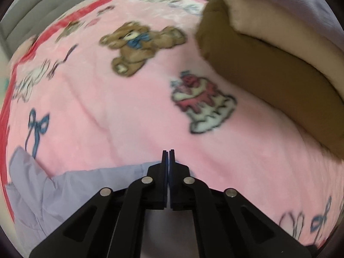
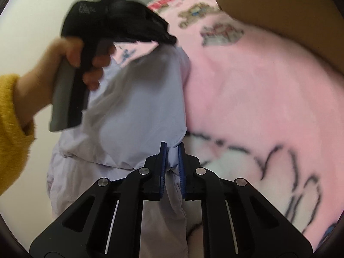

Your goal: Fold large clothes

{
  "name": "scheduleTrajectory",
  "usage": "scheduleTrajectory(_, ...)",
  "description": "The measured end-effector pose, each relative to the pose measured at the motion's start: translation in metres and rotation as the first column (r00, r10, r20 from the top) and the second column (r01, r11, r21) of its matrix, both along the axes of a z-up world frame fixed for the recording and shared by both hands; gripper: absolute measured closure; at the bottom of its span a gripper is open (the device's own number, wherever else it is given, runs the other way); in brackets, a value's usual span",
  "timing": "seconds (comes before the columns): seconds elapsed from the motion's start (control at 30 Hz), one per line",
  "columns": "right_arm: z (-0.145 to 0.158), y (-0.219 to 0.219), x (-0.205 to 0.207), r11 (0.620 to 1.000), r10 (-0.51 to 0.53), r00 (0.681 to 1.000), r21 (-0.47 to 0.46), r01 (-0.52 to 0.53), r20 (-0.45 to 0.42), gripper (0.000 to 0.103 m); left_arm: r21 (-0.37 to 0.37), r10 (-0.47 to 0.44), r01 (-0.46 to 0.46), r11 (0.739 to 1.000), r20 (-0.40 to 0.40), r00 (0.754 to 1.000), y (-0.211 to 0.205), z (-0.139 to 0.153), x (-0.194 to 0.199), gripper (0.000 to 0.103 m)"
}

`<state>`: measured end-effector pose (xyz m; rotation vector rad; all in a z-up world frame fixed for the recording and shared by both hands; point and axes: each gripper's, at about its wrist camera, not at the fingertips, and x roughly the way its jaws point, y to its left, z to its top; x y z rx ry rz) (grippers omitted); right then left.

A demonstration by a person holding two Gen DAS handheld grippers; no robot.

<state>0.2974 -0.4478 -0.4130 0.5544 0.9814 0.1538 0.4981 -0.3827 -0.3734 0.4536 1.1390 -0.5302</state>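
Observation:
A lavender garment (image 2: 137,107) lies bunched at the near edge of a pink cartoon-print blanket (image 2: 247,86). My right gripper (image 2: 172,148) is shut on a fold of it, with cloth showing between the blue pads. A person's hand (image 2: 71,49) holds my left gripper (image 2: 172,39) over the far end, where the cloth peaks up into its tip. In the left wrist view the left gripper (image 1: 168,151) has its jaws pressed together at the garment's (image 1: 53,193) edge. The pinched cloth itself is hidden behind the fingers.
The blanket (image 1: 107,107) covers a bed. A brown cushion (image 1: 268,75) with a cream pillow (image 1: 279,25) on it sits at the right, also seen as the brown cushion (image 2: 279,6). A grey padded headboard (image 1: 32,15) is far left. A yellow sleeve (image 2: 10,118) is at the left.

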Motion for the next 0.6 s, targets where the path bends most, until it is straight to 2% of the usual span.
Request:
scheduleTrajectory(0.07,-0.018,0.001,0.001,1.000,-0.005,0.998,-0.017,0.004,-0.056,0.093,0.017,0.027,-0.027,1.000,0.006,1.000,0.000,-0.010,0.009,0.103)
scheduleTrajectory(0.13,-0.020,-0.004,-0.007,0.999,-0.036,0.999,0.024,0.036,-0.020,0.092,-0.072,0.027,-0.027,0.997,-0.002,1.000,0.012,-0.004,0.009,0.103)
scheduleTrajectory(0.23,-0.011,-0.009,-0.013,0.997,-0.078,0.997,0.019,0.078,-0.004,0.074,-0.168,0.016,-0.002,0.986,0.081,0.997,0.035,0.020,-0.002,0.102)
scheduleTrajectory(0.27,-0.004,-0.010,-0.019,0.995,-0.097,0.995,-0.016,0.097,0.016,0.067,-0.193,0.014,0.008,0.981,0.114,0.993,0.045,0.030,-0.007,0.096)
scheduleTrajectory(0.3,0.002,-0.011,-0.023,0.993,-0.106,0.994,-0.050,0.108,0.038,0.068,-0.233,0.017,0.018,0.972,0.147,0.989,0.057,0.042,-0.015,0.082)
scheduleTrajectory(0.33,0.012,-0.010,-0.028,0.988,-0.109,0.991,-0.097,0.116,0.075,0.068,-0.258,0.020,0.027,0.966,0.177,0.984,0.067,0.050,-0.022,0.073)
scheduleTrajectory(0.37,0.018,-0.007,-0.030,0.985,-0.108,0.989,-0.127,0.120,0.099,0.068,-0.284,0.032,0.032,0.958,0.219,0.975,0.079,0.059,-0.033,0.057)
scheduleTrajectory(0.4,0.028,-0.004,-0.031,0.980,-0.091,0.986,-0.165,0.114,0.140,0.067,-0.299,0.044,0.039,0.953,0.267,0.963,0.095,0.067,-0.049,0.053)
scheduleTrajectory(0.5,0.043,0.010,-0.003,0.980,0.007,0.979,-0.195,0.033,0.203,0.068,-0.278,0.075,0.011,0.961,0.295,0.952,0.123,0.069,-0.077,0.050)
scheduleTrajectory(0.57,0.044,0.018,0.015,0.975,0.042,0.979,-0.222,0.004,0.202,0.068,-0.277,0.140,-0.065,0.959,0.262,0.955,0.148,0.060,-0.092,0.050)
scheduleTrajectory(0.6,0.043,0.023,0.028,0.972,0.058,0.979,-0.233,-0.011,0.196,0.068,-0.266,0.183,-0.124,0.956,0.213,0.960,0.160,0.048,-0.096,0.050)
